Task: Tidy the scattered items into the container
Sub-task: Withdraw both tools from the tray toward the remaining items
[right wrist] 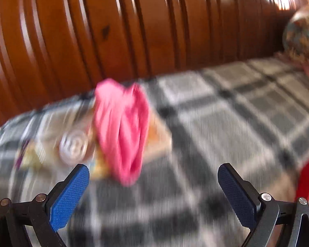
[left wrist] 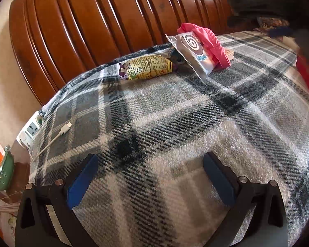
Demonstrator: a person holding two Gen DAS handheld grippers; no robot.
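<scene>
Tongs first: left tongs and right tongs both gape wide, empty, over the plaid blanket. Farther off, by the wooden headboard, lie a yellow snack bag, a silver pouch and a pink cloth (blurred in the right view) draped over it.

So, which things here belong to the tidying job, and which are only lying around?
For the job:
- yellow snack bag
- silver packet
- pink cloth
- flat box under the cloth

Just lying about:
- white cable
- power strip
- plaid blanket
- headboard
</scene>
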